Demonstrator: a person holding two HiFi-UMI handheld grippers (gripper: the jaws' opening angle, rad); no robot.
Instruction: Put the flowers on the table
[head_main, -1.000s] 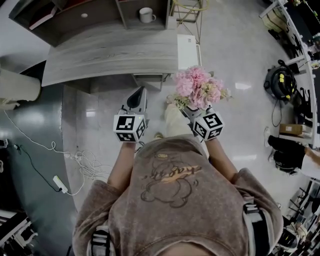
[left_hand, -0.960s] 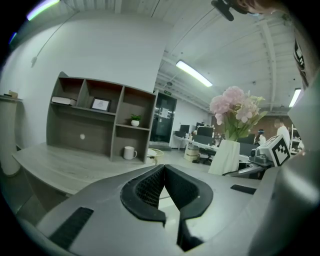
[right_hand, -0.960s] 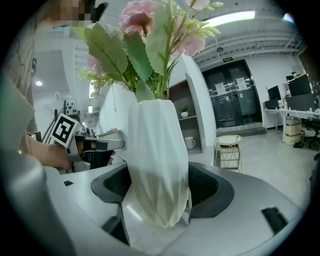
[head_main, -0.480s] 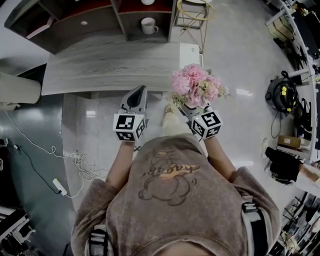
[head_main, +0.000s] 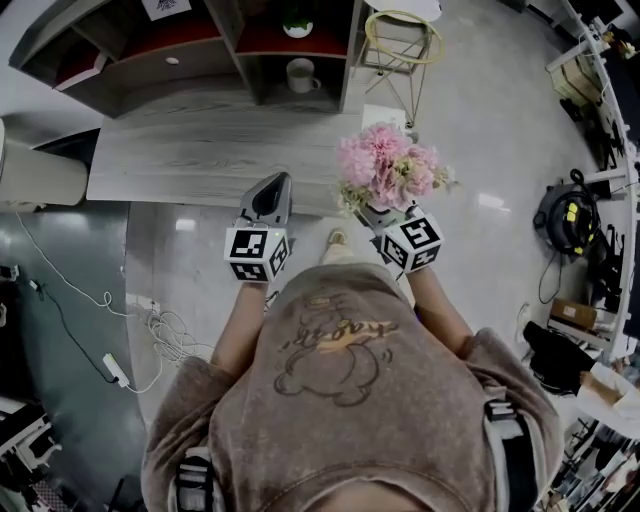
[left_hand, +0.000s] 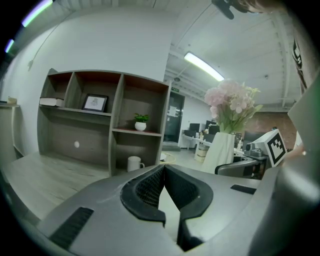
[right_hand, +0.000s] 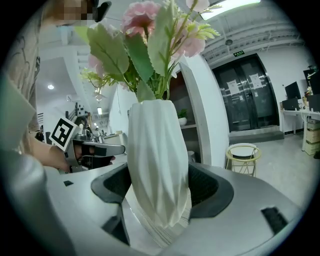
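The person (head_main: 340, 400) stands at the near side of the table (head_main: 200, 150), a gripper in each hand. The right gripper (right_hand: 160, 187) has its jaws clamped on the lower part of a white ribbed vase (right_hand: 157, 160), one pad on each side of it. The vase stands upright between them. Pink flowers (head_main: 385, 165) and green leaves rise from its mouth.

From the head view the blooms hang over the table's near right corner. The vase is carried in the gripper, not set down on the wood.

The left gripper (head_main: 270, 190) is held just left of the right one, pointing at the table's near edge. Its jaws are closed tip to tip, with nothing between them.

At the far side of the table stands a grey shelf (head_main: 190, 45). A white mug (head_main: 300, 73) sits in a low compartment, and a small potted plant (left_hand: 140, 122) sits in the compartment above it. A framed picture (left_hand: 95, 102) stands further left. Right of the shelf, on the floor, is a stool (head_main: 402, 30) with a yellow wire ring. A white cable (head_main: 150, 320) lies on the floor to the person's left.
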